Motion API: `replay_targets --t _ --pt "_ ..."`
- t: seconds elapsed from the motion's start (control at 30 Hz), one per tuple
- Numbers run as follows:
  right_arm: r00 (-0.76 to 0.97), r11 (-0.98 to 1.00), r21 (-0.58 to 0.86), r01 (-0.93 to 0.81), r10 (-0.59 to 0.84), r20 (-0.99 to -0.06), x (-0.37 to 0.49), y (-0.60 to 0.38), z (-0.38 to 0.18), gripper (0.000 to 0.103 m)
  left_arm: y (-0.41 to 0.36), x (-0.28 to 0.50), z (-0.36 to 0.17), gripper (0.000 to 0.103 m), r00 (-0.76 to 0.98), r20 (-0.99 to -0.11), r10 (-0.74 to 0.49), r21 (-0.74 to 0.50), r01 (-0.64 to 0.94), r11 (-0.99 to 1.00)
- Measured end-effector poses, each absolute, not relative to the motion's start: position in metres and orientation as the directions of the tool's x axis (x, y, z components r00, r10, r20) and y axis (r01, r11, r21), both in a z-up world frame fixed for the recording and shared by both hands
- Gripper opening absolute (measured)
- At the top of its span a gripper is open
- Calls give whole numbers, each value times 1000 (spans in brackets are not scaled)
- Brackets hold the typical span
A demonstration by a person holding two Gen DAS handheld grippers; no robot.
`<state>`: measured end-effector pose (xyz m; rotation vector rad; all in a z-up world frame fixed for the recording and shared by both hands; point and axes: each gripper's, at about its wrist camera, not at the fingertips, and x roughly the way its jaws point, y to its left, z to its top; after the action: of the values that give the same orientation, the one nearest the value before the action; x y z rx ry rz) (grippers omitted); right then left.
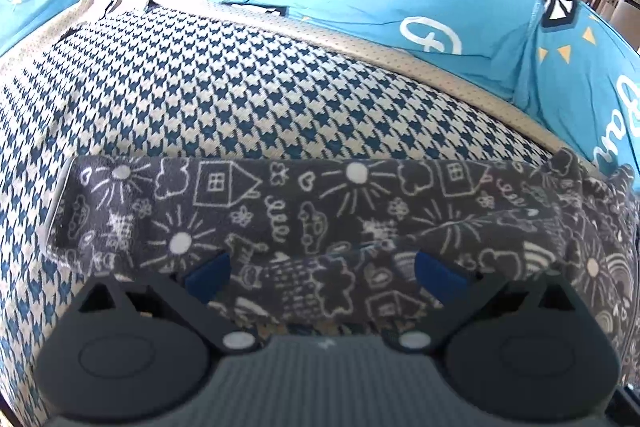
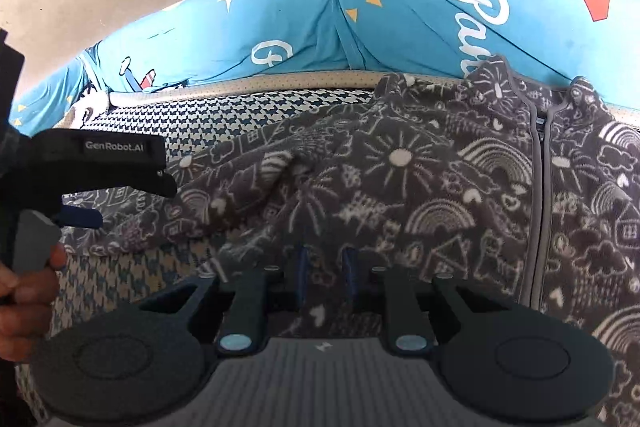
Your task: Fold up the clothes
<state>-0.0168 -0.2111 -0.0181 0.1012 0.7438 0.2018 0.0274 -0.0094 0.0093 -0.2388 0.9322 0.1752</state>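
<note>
Fleece, dark grey and scribbled over with white suns, houses and rainbows, makes up the jacket (image 2: 420, 187) I am folding; it lies on the houndstooth cushion (image 1: 224, 83) of a sofa, its collar up against the back edge where the blue cartoon cover (image 2: 304, 23) hangs, its zip (image 2: 540, 195) running from that back edge toward the front edge; the body sits toward the right end of the cushion, and its long sleeve (image 1: 280, 203) stretches crosswise to the left, parallel to the front edge.

That sleeve is what the next move turns on, as I judge it: it needs to go across onto the body, to the right, and my left hand is the nearer one, sitting right over it.

My left gripper (image 1: 320, 271) hangs directly above the sleeve, jaws wide apart, blue pads either side of the fabric without pinching it; it holds nothing.

My right gripper (image 2: 326, 277) is over the lower front of the jacket body, left of the zip; its jaws are nearly together with only a narrow gap, and fleece shows in that gap; whether the pads truly pinch it I cannot tell.
</note>
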Motion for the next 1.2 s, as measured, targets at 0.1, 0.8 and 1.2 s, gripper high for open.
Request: replay_targets --t 0.1,0.8,1.2 --pt "707 966 191 -176 259 -658 -14 -205 -23 20 -12 28 11 102 594 -803 50 -118 -240 963" --pt "674 934 246 -257 356 -648 -10 -188 -20 28 -18 26 25 103 647 -761 50 -108 -203 973" --pt "747 974 221 -48 182 -639 -22 -272 -2 28 -73 12 24 103 682 -729 -52 -79 -9 997"
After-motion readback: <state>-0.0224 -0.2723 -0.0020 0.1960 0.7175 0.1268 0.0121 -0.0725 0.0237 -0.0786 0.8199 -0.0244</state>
